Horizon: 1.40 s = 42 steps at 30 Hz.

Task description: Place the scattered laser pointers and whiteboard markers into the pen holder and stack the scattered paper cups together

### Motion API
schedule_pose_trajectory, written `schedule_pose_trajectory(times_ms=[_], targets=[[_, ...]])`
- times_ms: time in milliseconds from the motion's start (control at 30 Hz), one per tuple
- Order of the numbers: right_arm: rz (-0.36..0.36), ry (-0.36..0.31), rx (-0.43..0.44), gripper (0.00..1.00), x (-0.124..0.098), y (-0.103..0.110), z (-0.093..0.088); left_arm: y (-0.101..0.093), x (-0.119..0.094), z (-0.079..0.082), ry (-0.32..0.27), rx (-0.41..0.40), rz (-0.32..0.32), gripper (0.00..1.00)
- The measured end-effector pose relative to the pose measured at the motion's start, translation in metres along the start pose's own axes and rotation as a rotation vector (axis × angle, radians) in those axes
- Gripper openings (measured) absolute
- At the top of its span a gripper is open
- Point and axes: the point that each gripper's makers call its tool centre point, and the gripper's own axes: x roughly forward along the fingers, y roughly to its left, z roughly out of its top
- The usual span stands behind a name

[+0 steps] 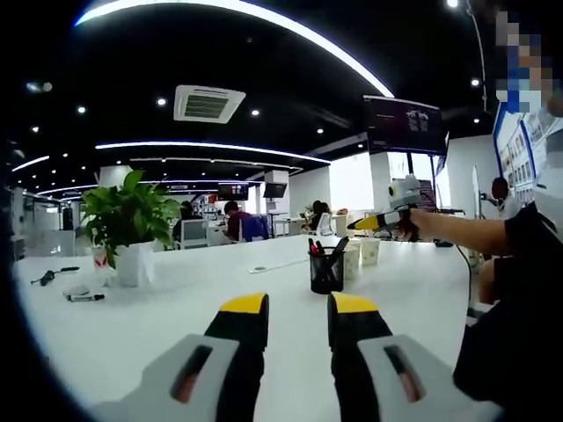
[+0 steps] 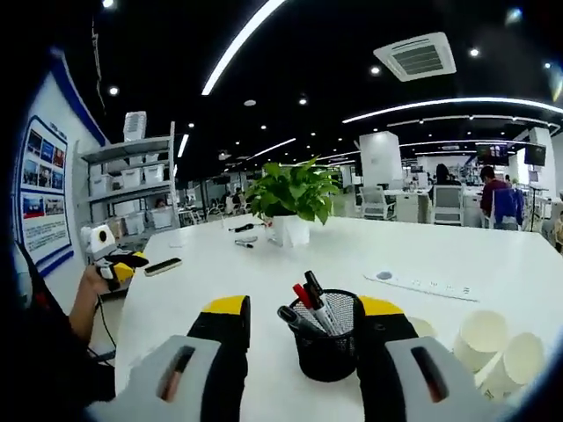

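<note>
The lower right of the black mesh pen holder (image 2: 327,345) is hidden behind a yellow-tipped jaw in the right gripper view. The white paper cups (image 2: 500,350) are cut by the edge. Small dark items (image 1: 81,296) are too blurred to identify.

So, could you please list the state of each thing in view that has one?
Left tongs: open, empty.
Right tongs: open, empty, the pen holder showing between them.
Pen holder: upright, holding several markers.
Paper cups: lying on their sides, unstacked.
Marker: loose on the table.
Potted plant: upright.
</note>
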Motion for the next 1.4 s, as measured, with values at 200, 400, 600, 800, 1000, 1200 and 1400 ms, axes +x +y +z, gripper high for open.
schedule_pose_trajectory(times_ms=[200,400,600,800,1000,1200,1400], targets=[[-0.002,-0.008,-0.065,0.50,-0.023,0.016,0.014,-0.001,0.004,-0.016,0.087,0.056,0.008,0.33],[-0.043,0.010,-0.162,0.48,-0.045,0.023,0.017,-0.005,0.008,-0.019,0.089,0.038,0.003,0.34],[-0.063,-0.069,-0.155,0.49,-0.067,0.028,0.035,-0.004,0.006,-0.014,0.070,0.035,0.012,0.34],[-0.062,-0.125,-0.140,0.49,-0.096,0.036,0.049,-0.005,0.003,0.012,-0.074,0.003,0.013,0.28],[-0.085,-0.147,-0.175,0.50,-0.118,0.041,0.051,-0.010,0.007,0.000,-0.008,0.036,0.017,0.32],[-0.113,-0.197,-0.174,0.48,-0.138,0.047,0.049,-0.020,0.011,0.001,-0.058,-0.034,-0.021,0.31],[-0.173,-0.215,-0.155,0.54,-0.156,0.043,0.036,-0.024,0.015,-0.004,-0.044,-0.022,-0.024,0.32]])
